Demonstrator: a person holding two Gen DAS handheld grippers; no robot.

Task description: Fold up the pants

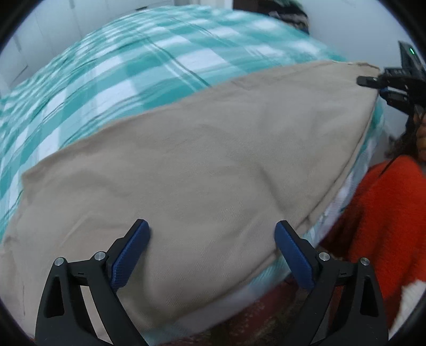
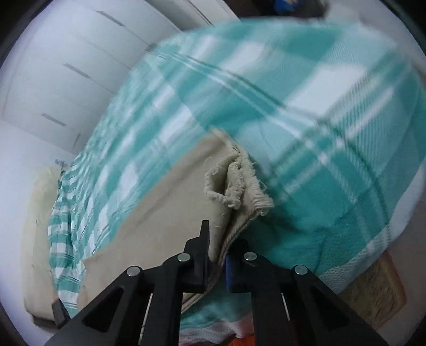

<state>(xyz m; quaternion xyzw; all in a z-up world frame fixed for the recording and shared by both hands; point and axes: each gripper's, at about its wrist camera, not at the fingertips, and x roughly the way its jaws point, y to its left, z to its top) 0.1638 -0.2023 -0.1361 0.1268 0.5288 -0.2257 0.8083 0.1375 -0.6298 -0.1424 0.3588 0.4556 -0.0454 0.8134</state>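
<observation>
The beige pants (image 1: 202,170) lie stretched along the near edge of a bed with a teal and white checked blanket (image 1: 138,61). My left gripper (image 1: 211,237) is open just above the wide end of the pants, its blue pads apart and holding nothing. My right gripper (image 2: 217,256) is shut on the frayed leg hems of the pants (image 2: 237,183), pinching the stacked layers. The right gripper also shows in the left wrist view (image 1: 372,82) at the far narrow end of the pants.
The person in a red sweater (image 1: 383,221) stands at the right by the bed edge. White cupboard doors (image 2: 66,79) stand behind the bed. A cream pillow (image 2: 37,226) lies at the left. A dark striped item (image 1: 287,13) sits at the bed's far end.
</observation>
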